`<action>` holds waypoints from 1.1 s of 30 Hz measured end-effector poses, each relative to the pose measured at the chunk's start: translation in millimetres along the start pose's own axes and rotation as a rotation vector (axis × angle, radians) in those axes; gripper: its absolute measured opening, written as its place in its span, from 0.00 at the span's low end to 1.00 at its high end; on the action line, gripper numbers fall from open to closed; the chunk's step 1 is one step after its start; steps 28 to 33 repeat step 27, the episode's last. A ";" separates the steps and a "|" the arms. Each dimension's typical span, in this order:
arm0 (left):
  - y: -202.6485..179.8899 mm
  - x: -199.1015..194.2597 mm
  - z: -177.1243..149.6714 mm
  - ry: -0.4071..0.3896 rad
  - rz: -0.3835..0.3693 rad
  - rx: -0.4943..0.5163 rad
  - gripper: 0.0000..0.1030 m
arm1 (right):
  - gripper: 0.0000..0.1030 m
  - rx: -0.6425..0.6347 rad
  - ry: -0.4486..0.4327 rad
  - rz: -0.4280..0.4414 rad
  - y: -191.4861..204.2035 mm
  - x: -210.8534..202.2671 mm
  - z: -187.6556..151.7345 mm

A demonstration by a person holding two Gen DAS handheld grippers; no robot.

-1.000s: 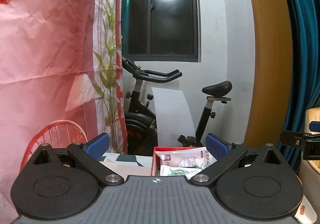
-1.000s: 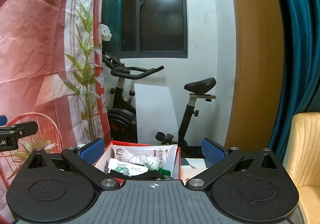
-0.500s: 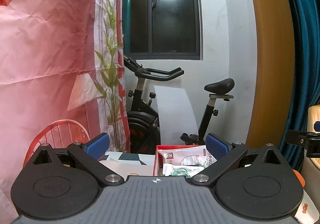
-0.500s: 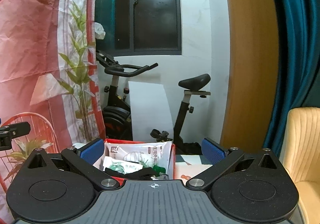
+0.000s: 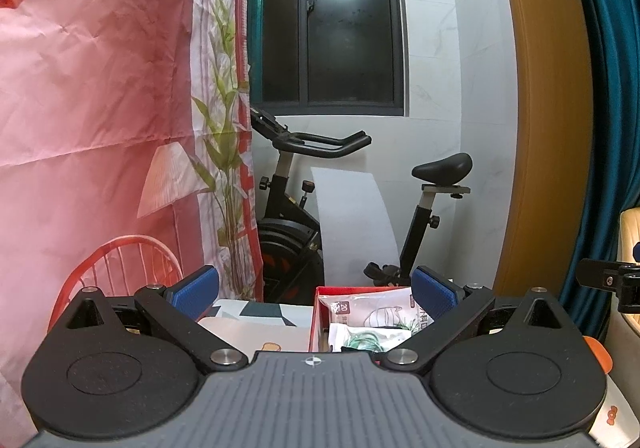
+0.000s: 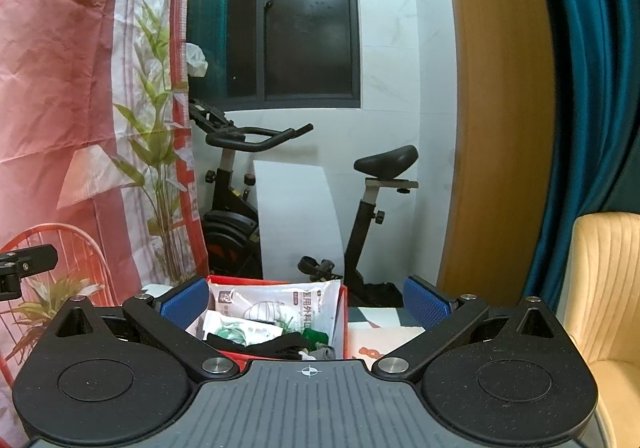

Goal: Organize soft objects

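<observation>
Held level, pointing forward across the room: left gripper (image 5: 315, 288) and right gripper (image 6: 306, 298), both spread wide, nothing between the blue pads. Just ahead of and below the right gripper's fingers, a red box (image 6: 342, 318) packed with a white mask packet (image 6: 276, 302), a smaller clear packet and dark fabric (image 6: 276, 344). Seen from the left gripper, same red box (image 5: 318, 314) ahead, nearer its right finger.
</observation>
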State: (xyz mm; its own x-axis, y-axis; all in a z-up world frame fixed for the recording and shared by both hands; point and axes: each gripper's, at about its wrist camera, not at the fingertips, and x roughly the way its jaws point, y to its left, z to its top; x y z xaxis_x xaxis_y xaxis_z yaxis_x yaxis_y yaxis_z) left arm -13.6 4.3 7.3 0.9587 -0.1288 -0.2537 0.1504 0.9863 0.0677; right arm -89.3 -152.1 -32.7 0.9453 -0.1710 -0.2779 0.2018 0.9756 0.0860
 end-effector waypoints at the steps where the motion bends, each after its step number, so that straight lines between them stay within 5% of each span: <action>1: 0.2 0.0 0.0 0.001 -0.001 -0.001 1.00 | 1.00 0.000 0.000 0.000 -0.7 0.2 -0.7; 33: 4.4 0.9 -1.0 0.016 -0.015 -0.017 1.00 | 1.00 0.001 0.009 -0.005 -7.3 2.6 -7.5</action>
